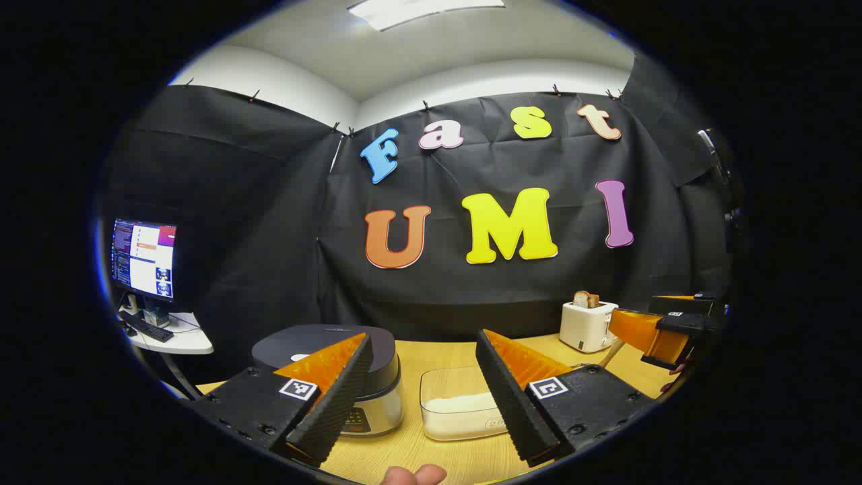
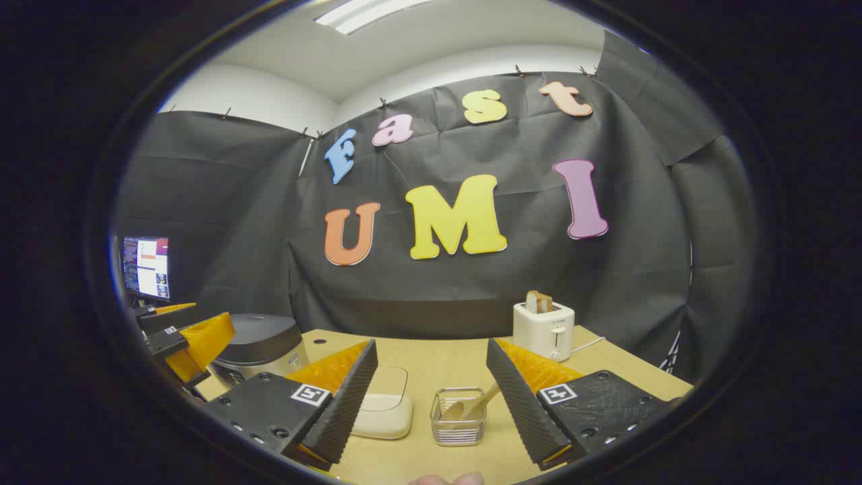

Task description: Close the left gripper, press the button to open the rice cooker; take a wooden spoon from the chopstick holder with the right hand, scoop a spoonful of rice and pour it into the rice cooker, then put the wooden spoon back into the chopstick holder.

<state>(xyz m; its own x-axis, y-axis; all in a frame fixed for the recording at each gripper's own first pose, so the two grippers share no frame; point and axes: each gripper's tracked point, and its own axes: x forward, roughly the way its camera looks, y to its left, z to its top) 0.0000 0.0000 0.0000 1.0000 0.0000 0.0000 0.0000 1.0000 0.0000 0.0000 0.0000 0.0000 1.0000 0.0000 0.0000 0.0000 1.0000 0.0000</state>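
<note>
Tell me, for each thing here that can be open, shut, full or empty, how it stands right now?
Rice cooker: lid shut.
Clear container: open-topped, a layer of rice inside.
Chopstick holder: holds the wooden spoon, which leans to one side.
Toaster: bread sticking up from the slot.
Monitor: switched on.
Left hand-held gripper: open, holding nothing.
Right hand-held gripper: open, holding nothing.

The left gripper (image 1: 424, 397) hangs with fingers (image 1: 337, 397) spread wide above a tabletop (image 1: 411, 458). Between them: a closed rice cooker (image 1: 384, 377) beside a clear container of rice (image 1: 458, 407). A toaster (image 1: 587, 325) stands farther right.
</note>
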